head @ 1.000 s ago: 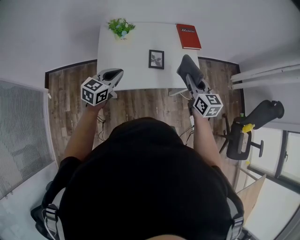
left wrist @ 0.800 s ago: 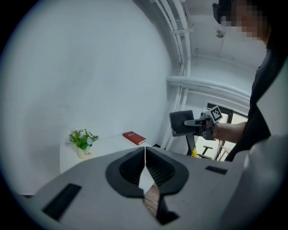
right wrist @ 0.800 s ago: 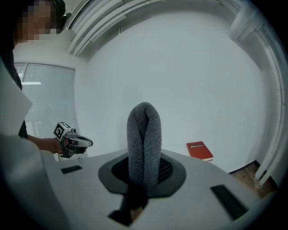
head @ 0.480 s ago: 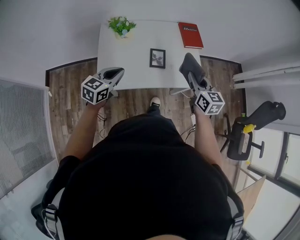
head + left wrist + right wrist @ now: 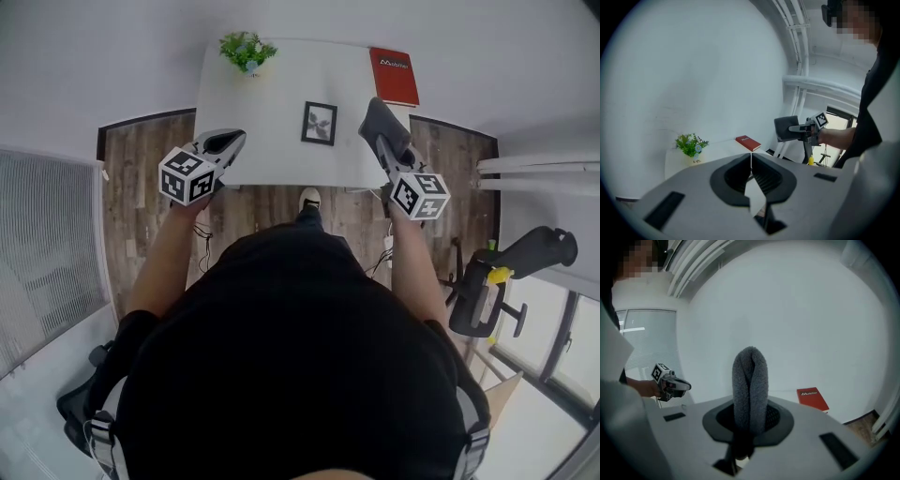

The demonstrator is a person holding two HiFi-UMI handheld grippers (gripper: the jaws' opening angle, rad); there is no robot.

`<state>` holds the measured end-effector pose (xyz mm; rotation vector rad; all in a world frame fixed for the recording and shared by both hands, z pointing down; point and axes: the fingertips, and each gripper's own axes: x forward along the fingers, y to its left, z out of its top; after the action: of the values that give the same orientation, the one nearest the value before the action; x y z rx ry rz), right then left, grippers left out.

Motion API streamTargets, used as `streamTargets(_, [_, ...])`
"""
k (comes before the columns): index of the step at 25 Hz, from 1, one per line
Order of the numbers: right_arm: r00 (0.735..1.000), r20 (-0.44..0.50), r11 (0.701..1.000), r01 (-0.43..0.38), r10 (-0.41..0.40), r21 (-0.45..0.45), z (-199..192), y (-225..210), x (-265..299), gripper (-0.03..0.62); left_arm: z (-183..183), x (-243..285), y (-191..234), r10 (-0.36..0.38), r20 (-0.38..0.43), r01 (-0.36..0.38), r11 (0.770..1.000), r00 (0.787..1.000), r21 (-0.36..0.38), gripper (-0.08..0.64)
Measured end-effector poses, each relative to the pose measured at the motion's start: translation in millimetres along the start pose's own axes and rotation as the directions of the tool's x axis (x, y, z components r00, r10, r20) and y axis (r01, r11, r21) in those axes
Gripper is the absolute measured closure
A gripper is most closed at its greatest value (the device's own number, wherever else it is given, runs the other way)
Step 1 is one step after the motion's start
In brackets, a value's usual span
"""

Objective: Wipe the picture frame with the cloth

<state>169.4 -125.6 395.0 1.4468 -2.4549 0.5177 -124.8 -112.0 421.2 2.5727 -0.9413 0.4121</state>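
Note:
A small black picture frame (image 5: pixel 320 123) lies flat in the middle of the white table (image 5: pixel 267 150). My right gripper (image 5: pixel 382 141) is shut on a folded grey cloth (image 5: pixel 381 123), held over the table's right front part, right of the frame. In the right gripper view the cloth (image 5: pixel 750 390) stands up between the jaws. My left gripper (image 5: pixel 225 143) hovers over the table's left front edge, jaws shut with nothing between them (image 5: pixel 751 169). The frame is hidden in both gripper views.
A red book (image 5: pixel 394 76) lies at the table's back right corner, also seen as the book (image 5: pixel 813 399) in the right gripper view. A small potted plant (image 5: pixel 247 51) stands at the back left. A black office chair (image 5: pixel 502 277) sits on the wood floor at right.
The person stepped closer to the table; a shoe now shows under its front edge. Both grippers rose slightly in view, the right one with the cloth shifting right.

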Motion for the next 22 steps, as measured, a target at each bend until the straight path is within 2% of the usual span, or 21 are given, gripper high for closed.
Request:
streamTargets(11, [0.999, -0.048, 1.000, -0.013, 0.013, 0.010, 5.6, -53.0, 44.9, 0.552, -8.4, 46.2, 23.9, 0.019, -0.034, -0.021, 0.998, 0.999, -0.062, 0.548])
streamTargets(22, [0.993, -0.109, 0.999, -0.048, 0.047, 0.000, -0.7, -66.5, 82.2, 0.552, -21.1, 79.2, 31.6, 0.000, -0.067, -0.006, 0.996, 0.998, -0.094, 0.548])
